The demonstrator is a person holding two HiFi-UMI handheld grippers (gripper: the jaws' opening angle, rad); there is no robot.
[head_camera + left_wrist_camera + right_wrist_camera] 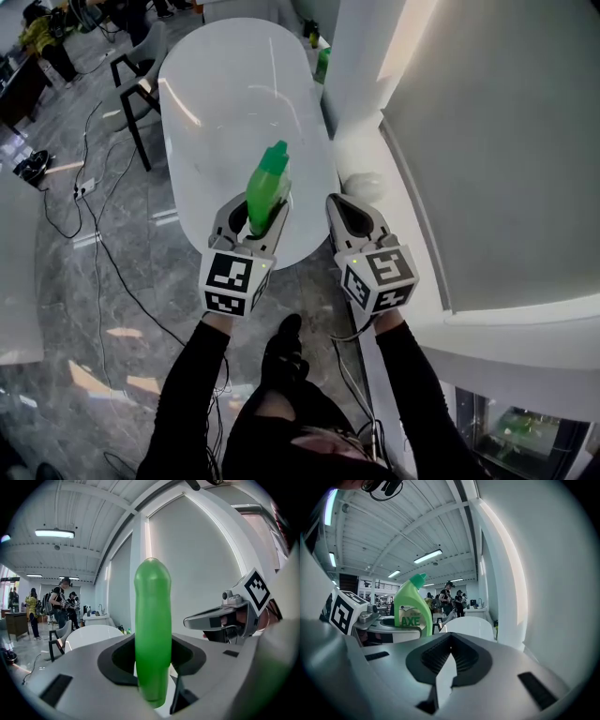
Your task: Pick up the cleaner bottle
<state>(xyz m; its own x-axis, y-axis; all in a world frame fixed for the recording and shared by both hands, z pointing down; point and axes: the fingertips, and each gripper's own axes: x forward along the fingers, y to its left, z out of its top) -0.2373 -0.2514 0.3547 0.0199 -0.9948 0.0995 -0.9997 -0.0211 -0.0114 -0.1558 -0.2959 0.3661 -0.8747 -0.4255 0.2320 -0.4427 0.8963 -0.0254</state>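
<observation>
One side does the work: the left gripper point(253, 214) clamps the bottle point(268, 180), held upright at frame centre above the table's point(216, 103) near end. The right gripper point(354, 212), lower right, is closed and empty. Smooth plastic could slip or tilt if swung.

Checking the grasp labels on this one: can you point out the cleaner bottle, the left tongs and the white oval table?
cleaner bottle point(269, 178): head view, green body below the cap.
left tongs point(258, 206): head view, midway between the fingertips gripping the cleaner bottle.
white oval table point(225, 84): head view, bare tabletop.
</observation>
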